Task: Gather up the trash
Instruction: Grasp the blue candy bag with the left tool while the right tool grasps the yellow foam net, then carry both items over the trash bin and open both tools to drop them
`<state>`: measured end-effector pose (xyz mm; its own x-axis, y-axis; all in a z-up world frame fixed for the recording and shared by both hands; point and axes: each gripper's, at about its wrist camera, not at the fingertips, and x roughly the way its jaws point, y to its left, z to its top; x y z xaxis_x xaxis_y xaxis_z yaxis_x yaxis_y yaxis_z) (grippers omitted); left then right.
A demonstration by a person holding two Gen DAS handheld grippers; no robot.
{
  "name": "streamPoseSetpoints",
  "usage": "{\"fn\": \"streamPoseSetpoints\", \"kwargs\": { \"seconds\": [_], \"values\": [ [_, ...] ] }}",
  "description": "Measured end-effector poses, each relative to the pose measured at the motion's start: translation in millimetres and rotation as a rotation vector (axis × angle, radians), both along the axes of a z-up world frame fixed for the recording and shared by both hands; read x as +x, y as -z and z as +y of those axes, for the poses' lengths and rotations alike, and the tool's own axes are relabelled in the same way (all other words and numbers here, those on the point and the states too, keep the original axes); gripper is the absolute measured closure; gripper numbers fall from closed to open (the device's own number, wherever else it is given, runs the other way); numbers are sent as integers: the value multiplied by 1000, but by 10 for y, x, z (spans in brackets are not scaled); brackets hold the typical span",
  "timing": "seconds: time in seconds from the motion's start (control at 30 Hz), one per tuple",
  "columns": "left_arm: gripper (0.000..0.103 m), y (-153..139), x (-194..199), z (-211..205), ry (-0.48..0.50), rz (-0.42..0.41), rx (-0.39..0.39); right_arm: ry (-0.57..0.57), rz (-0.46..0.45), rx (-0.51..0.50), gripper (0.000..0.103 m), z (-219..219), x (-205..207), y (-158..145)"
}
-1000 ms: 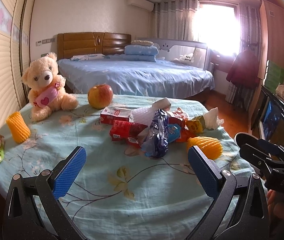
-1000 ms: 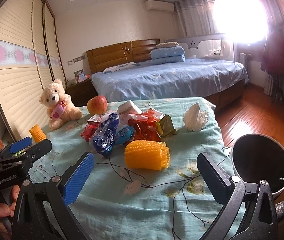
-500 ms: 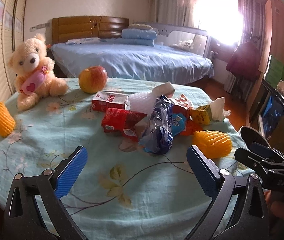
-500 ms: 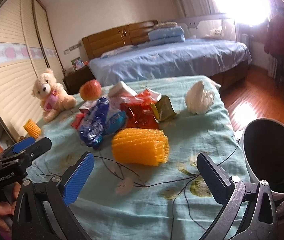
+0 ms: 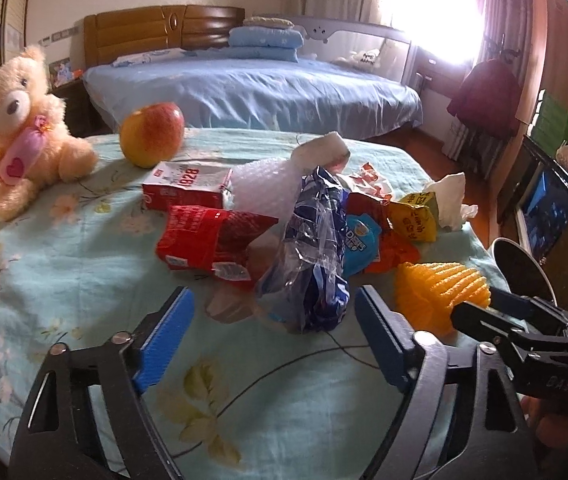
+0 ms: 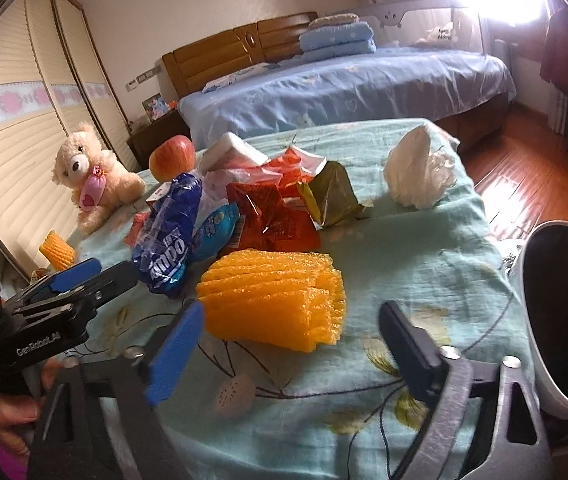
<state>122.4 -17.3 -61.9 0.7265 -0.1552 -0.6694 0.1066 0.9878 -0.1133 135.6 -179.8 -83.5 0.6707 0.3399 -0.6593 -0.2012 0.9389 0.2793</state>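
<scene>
the left tongs (image 5: pixel 274 330) stand apart with nothing between the pads; their jaws have just been closing a little, aimed at the blue wrapper (image 5: pixel 316 256) just ahead at 12 o'clock. the right tongs (image 6: pixel 290 340) are likewise apart and empty, jaws just narrowed, with the orange foam net (image 6: pixel 274 298) just beyond the tips at 12. the bin (image 6: pixel 564 320) sits at 3 o'clock off the bench (image 6: pixel 424 248) edge. further out lie the red packets (image 5: pixel 208 242), a carton (image 5: pixel 186 190), a tissue (image 6: pixel 418 174), then an apple (image 5: pixel 152 134) and a teddy (image 5: pixel 20 128). this looks like the approach step, no trash yet lifted. next, each pair must ease forward around its piece, then clamp gently, since both are soft.
</scene>
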Motion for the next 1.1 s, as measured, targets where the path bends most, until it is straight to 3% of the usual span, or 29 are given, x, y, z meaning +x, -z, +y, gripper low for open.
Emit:
{"fn": "streamPoseSetpoints", "kwargs": {
  "seconds": [0.1, 0.17, 0.2, 0.27, 0.37, 0.67, 1.1],
  "values": [
    [38, 46, 79, -45, 19, 17, 0, -20, 21, 28, 34, 7, 70, 45],
    [63, 85, 113, -76, 42, 35, -5, -43, 28, 40, 52, 31, 99, 65],
    [66, 104, 111, -94, 51, 41, -3, -48, 31, 41, 56, 43, 100, 72],
    [75, 103, 84, -109, 60, 32, 2, -55, 36, 47, 74, 52, 106, 91],
    [79, 91, 6, -101, 69, 29, -4, -53, 37, 70, 84, 14, 65, 100],
    [80, -105, -258, -144, 100, -6, -44, -35, -21, 100, 87, -114, -179, -51],
    [80, -187, -390, -751, 246, -4, -40, 99, -81, 102, 88, -679, -501, -221]
  ]
}}
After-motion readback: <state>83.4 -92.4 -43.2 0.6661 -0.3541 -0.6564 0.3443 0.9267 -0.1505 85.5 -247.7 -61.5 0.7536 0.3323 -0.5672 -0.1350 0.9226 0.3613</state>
